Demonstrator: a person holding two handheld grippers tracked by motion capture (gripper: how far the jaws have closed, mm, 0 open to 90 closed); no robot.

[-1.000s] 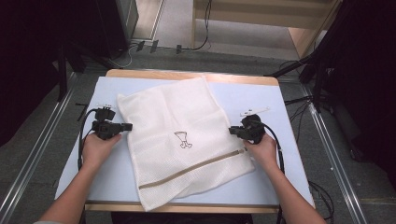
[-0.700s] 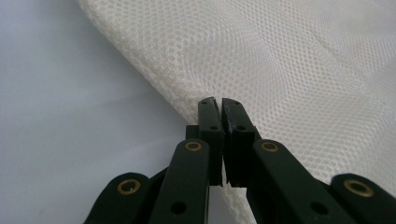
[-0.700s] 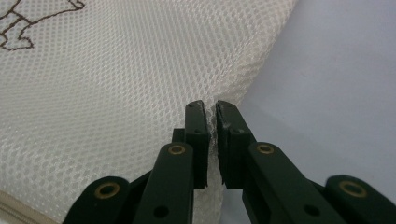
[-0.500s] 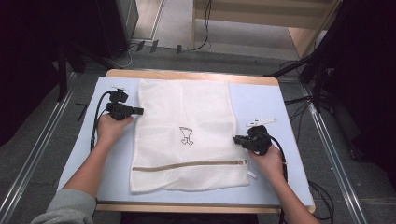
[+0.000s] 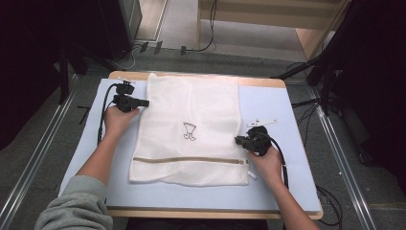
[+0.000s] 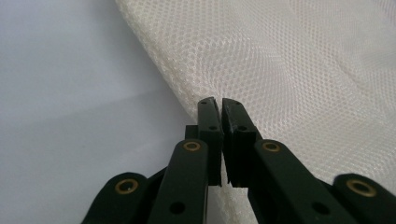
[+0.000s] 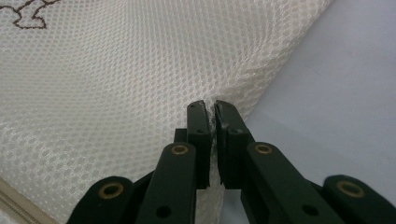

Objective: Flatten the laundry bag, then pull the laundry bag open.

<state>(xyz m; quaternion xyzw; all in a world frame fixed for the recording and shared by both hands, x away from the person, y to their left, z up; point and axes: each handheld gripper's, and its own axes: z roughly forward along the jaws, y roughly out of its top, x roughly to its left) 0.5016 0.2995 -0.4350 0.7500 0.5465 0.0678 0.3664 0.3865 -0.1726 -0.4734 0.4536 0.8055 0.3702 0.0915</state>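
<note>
No readable text; the mesh bag (image 5: 191, 129) bears a small dark emblem (image 5: 190, 131), perhaps a logo.

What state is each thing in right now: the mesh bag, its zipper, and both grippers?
Mesh bag: spread flat on the table, far edge at the table's far side.
Zipper: closed, running across the near end.
Left gripper: shut on the bag's left edge.
Right gripper: shut on the bag's right edge.

Pale blue table (image 5: 287, 191), cables (image 5: 201, 48) on floor beyond.
</note>
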